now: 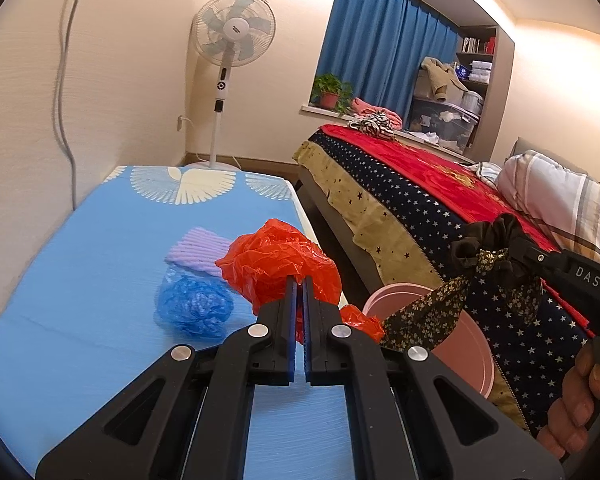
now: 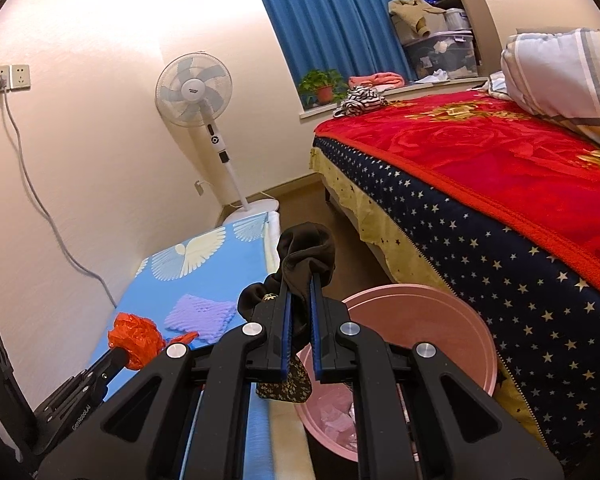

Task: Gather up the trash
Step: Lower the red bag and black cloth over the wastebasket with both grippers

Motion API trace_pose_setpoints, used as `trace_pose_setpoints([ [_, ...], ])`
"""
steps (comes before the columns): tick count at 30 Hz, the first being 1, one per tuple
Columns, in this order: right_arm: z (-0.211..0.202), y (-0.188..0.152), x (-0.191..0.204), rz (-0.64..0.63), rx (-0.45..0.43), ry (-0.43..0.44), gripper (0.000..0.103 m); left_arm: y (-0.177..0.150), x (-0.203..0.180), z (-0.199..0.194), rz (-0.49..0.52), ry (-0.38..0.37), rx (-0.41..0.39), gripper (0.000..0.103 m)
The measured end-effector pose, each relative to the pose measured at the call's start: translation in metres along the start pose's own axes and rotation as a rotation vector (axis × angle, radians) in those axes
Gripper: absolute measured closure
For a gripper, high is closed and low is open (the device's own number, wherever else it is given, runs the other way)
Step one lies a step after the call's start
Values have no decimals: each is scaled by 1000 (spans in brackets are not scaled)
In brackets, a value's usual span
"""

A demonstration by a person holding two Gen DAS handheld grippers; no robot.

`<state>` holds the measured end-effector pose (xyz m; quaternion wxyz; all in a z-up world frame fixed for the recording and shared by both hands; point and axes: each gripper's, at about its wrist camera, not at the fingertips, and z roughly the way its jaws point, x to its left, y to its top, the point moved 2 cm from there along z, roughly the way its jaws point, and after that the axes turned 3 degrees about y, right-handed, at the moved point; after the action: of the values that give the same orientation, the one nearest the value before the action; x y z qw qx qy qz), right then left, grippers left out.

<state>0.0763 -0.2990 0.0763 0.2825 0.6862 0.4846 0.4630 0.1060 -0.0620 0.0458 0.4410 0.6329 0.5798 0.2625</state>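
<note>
My left gripper (image 1: 299,280) is shut on a crumpled red plastic bag (image 1: 278,262) above the blue table (image 1: 80,280); the bag also shows in the right wrist view (image 2: 134,338). My right gripper (image 2: 299,280) is shut on a dark floral cloth (image 2: 306,254), held above the pink trash bin (image 2: 420,312). In the left wrist view the cloth (image 1: 488,276) hangs over the bin (image 1: 472,344). A crumpled blue plastic bag (image 1: 196,306) and a purple foam sheet (image 1: 200,250) lie on the table.
A bed with a red blanket (image 2: 500,160) stands right of the bin. A standing fan (image 1: 232,40) is in the far corner. A cable (image 2: 40,200) hangs down the left wall. Pale scraps lie inside the bin (image 2: 336,416).
</note>
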Motion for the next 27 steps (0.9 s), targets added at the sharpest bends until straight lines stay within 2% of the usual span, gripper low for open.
trace_pose_setpoints([
  [13,2,6,-31,23,-11,-97,95,-5,-38,23,30,-69,30,101],
  [22,7,13,-66,71,-9,-204,95,-18,-86,51,112,-204,84,101],
  [27,12,13,-79,83,1,-242,95,-28,-107,64,149,-249,117,101],
])
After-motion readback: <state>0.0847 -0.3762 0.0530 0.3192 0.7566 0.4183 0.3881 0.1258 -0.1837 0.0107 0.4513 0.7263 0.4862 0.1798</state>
